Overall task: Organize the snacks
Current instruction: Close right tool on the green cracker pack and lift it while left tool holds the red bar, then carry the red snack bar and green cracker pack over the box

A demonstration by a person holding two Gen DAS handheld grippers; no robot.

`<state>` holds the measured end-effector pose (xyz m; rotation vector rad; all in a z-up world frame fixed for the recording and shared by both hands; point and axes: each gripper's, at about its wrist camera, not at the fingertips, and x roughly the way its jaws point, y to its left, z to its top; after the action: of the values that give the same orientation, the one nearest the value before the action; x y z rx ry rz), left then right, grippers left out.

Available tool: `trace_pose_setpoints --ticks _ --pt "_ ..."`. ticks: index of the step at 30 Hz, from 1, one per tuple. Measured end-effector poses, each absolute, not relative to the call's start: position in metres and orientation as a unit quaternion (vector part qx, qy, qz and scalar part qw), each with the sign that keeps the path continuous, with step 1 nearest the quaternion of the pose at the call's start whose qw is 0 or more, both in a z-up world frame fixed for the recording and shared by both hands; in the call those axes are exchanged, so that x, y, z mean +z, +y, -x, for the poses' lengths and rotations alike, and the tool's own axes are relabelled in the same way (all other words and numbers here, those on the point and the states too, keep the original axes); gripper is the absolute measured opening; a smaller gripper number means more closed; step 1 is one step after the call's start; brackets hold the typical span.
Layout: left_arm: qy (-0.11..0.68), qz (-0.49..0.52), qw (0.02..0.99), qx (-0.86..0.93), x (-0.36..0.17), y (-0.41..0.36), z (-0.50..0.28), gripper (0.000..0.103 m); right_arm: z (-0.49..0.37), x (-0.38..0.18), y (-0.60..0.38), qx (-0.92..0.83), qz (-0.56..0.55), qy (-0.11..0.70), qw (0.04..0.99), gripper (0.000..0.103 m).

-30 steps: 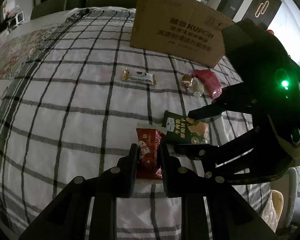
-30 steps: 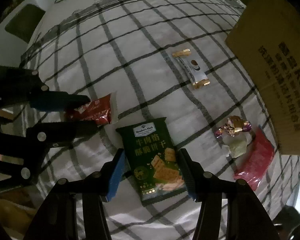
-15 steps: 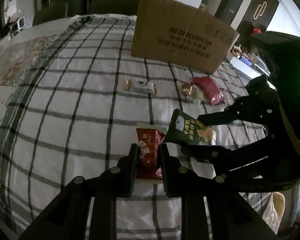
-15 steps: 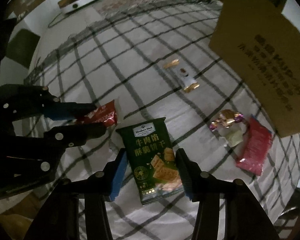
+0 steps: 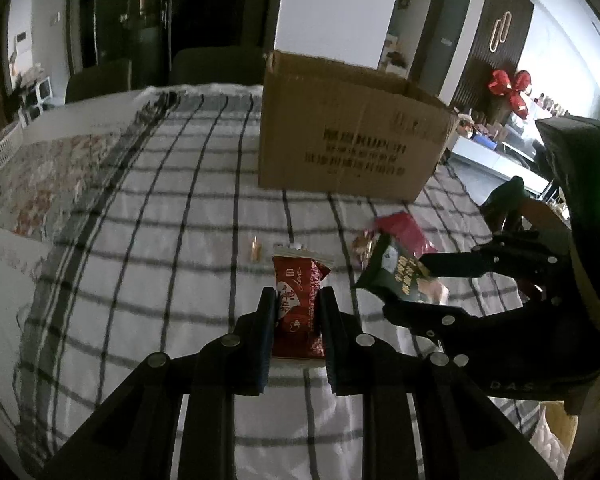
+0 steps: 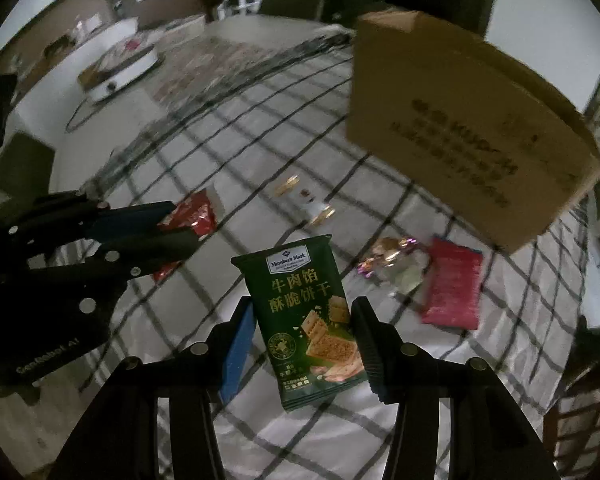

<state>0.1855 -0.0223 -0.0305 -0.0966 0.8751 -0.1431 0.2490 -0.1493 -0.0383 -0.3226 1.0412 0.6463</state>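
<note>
Right wrist: green cracker packet [image 6: 308,320] upright lengthwise.

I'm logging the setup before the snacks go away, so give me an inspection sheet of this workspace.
Surface: checked tablecloth, a patterned cloth beside it.
Job's things: red snack packet and green cracker packet lifted; cardboard box open-topped.
Clutter: gold-ended candy bar, foil-wrapped sweet, pink-red packet on the cloth.
Grippers: left gripper shut on red packet; right gripper shut on green packet.
Cables: dark cord near a round white appliance.
Surroundings: chairs, doors, red ornament.
</note>
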Motion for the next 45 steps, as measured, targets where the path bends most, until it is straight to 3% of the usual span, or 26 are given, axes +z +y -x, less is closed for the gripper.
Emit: trace_pose_setpoints --ticks 25,45 --pt "0.338 0.005 0.934 -0.114 0.050 -0.038 -0.264 0.022 -0.294 0.050 -0.194 0.184 0.013 0.352 0.918 0.050" --pt "0.328 -0.012 0.935 -0.134 0.073 -0.052 -0.361 0.022 -0.378 0.076 -0.209 0.155 0.004 0.329 0.932 0.050"
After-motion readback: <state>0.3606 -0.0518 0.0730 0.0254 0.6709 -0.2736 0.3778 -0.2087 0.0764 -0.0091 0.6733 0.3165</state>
